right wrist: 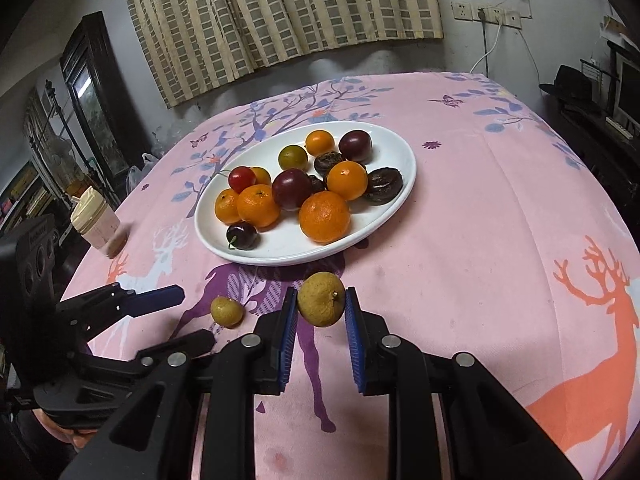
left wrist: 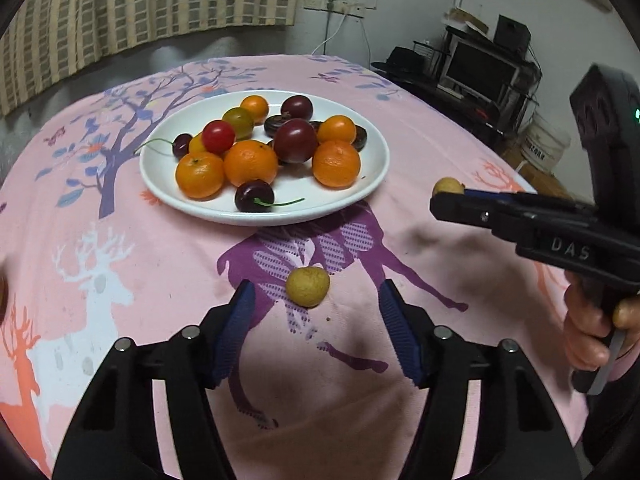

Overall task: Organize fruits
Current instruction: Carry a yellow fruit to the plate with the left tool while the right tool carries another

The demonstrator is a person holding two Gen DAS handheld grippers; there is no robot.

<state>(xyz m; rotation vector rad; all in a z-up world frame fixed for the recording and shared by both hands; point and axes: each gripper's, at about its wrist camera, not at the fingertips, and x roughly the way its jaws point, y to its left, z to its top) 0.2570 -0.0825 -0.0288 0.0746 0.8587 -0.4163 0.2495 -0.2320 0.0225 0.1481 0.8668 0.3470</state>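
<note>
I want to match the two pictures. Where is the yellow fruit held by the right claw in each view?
Left wrist view: held fruit at the right edge, at the tip of the right claw.
Right wrist view: lower centre, between the blue pads.
Shared landmark: the white plate, just beyond it.

The tablecloth (right wrist: 500, 216) is pink with purple, white and coral deer and a blue-leaved tree. The plate (right wrist: 404, 152) is white and carries orange mandarins (right wrist: 325, 216), dark red plums (right wrist: 292, 189) and a red tomato (right wrist: 241, 178). The two longans (right wrist: 320, 305) are yellow-brown. The curtain (right wrist: 280, 12) is beige with grey checks.
</note>
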